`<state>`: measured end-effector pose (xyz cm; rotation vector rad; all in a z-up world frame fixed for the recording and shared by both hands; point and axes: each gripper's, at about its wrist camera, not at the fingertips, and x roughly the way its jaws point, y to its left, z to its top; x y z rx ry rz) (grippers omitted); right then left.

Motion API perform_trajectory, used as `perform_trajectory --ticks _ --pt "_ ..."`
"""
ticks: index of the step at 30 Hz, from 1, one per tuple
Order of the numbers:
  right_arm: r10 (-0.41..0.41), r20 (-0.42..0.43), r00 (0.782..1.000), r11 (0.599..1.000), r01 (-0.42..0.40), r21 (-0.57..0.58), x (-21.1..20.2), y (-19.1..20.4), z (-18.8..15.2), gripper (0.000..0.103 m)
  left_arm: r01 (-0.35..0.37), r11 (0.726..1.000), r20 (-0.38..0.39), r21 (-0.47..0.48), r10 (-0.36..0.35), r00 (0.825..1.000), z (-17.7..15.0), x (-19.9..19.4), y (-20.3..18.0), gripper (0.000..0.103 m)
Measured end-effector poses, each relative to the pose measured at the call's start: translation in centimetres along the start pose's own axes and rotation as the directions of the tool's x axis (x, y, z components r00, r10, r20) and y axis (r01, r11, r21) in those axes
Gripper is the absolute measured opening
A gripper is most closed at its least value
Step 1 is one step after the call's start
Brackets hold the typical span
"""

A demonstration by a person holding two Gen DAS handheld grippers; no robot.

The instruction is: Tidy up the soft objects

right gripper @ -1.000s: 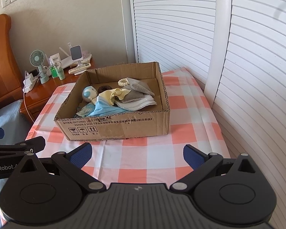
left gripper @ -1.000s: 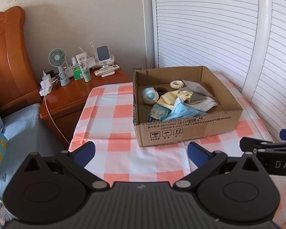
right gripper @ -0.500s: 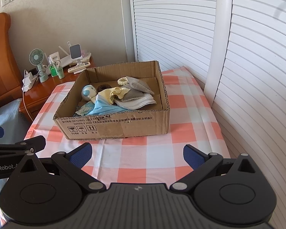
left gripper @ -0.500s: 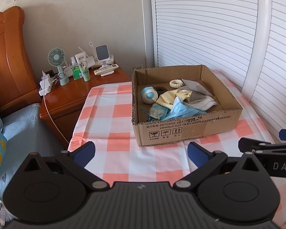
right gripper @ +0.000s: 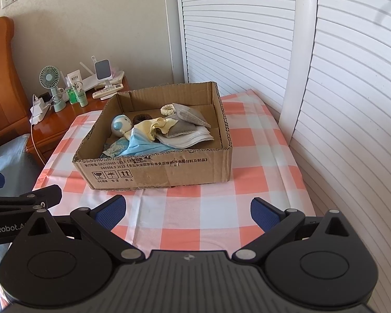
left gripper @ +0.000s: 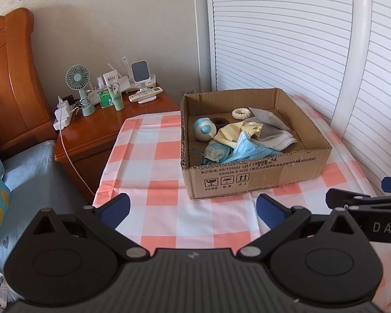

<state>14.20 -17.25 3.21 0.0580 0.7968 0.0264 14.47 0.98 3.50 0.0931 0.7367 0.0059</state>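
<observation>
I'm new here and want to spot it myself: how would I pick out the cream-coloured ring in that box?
Find the open cardboard box on the checked tablecloth. Look toward its far wall, behind the pile of cloths. The cream scrunchie lies there, a pale ruffled ring; the only other ring, the dark scrunchie to its left beside the blue-and-white ball, is brown-black.

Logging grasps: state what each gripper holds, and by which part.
Nothing is held. The left gripper and right gripper are both open and short of the cardboard box.
</observation>
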Motion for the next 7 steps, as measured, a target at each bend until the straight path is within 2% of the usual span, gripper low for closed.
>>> perform_trajectory --ticks 7 --pt "0.000 0.000 1.000 1.000 0.000 0.000 -0.03 0.02 -0.01 0.103 0.000 1.000 -0.001 -0.001 0.000 1.000 -0.03 -0.02 0.05 0.102"
